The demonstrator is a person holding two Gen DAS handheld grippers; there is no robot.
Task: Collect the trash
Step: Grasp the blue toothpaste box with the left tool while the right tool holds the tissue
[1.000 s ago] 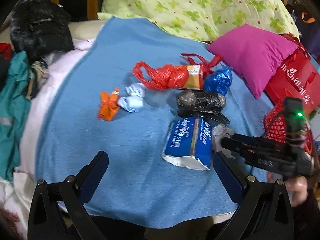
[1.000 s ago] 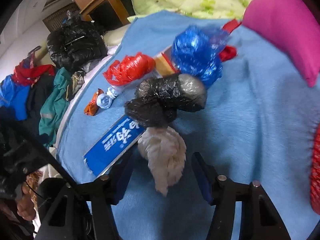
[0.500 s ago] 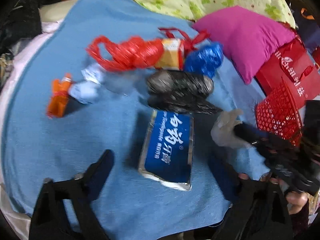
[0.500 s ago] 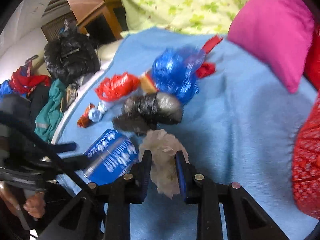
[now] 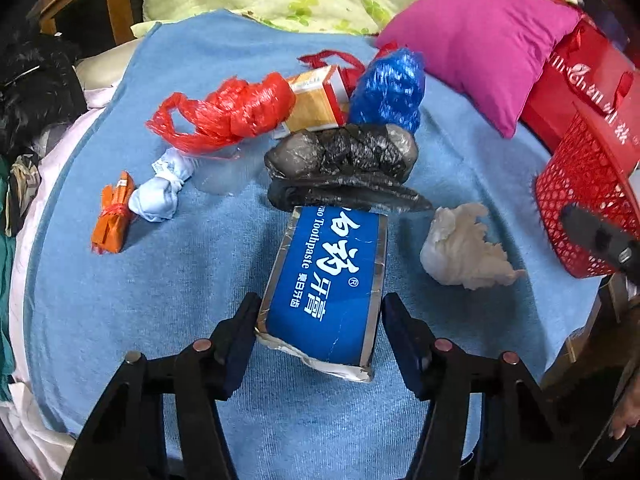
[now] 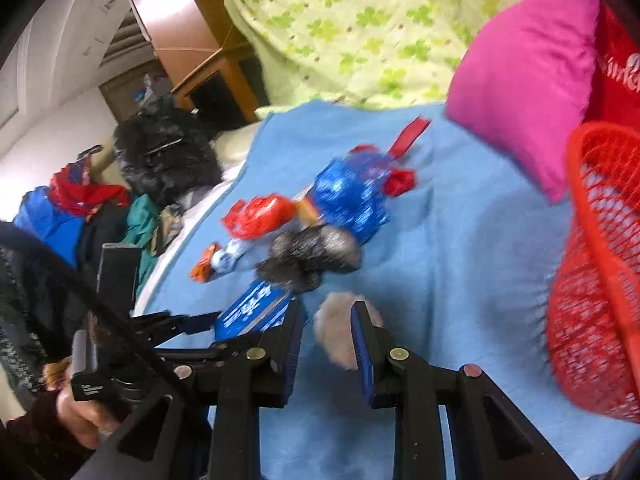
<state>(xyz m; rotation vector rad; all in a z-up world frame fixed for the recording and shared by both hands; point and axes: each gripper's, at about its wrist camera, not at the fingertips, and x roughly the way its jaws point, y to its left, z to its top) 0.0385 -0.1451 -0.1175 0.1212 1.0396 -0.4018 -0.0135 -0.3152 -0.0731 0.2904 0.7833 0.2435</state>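
Left claw (image 5: 318, 312) closing around toothpaste box (image 5: 326, 284), not yet gripping; right claw (image 6: 326, 320) slightly parted, seemingly empty

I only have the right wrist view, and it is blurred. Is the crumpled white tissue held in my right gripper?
Observer: No. The left wrist view shows the crumpled white tissue lying loose on the blue towel, clear of the right gripper, whose jaws have just been opening.
Operator: What is the left gripper doing?
Observer: The left gripper straddles the blue toothpaste box, its jaws just closing. The box's far end is tucked under the black plastic bag bundle.
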